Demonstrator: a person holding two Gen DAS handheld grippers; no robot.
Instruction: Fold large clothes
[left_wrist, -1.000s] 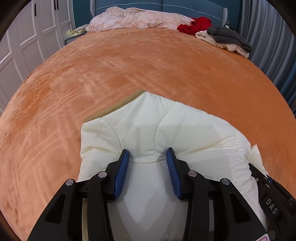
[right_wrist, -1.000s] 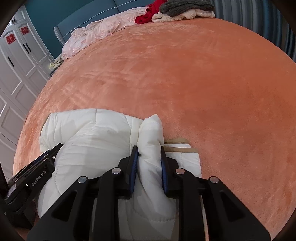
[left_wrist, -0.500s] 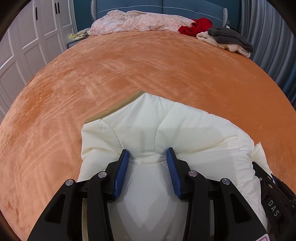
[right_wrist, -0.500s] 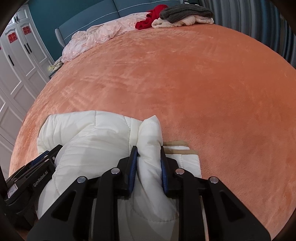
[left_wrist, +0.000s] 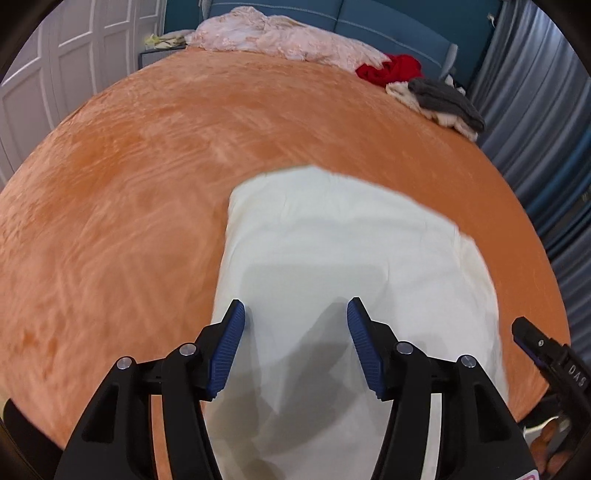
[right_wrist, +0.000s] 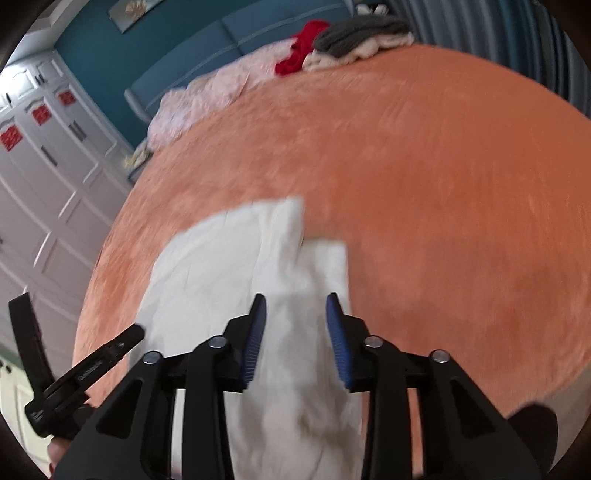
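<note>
Bed: orange plush cover (left_wrist: 155, 177); clothes pile (left_wrist: 413, 81) at 1 o'clock.
Jacket: cream padded jacket (left_wrist: 351, 251), folded, centre of the bed.
Left gripper (left_wrist: 295, 339): fingers opening, off the fabric.
Right gripper (right_wrist: 295, 336): fingers opening, jacket between, grip unclear.

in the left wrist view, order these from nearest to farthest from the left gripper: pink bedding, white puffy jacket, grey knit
1. white puffy jacket, directly under the left gripper, whose jaws are opening.
2. grey knit, far right, near the curtain.
3. pink bedding, top centre, against the headboard.
</note>
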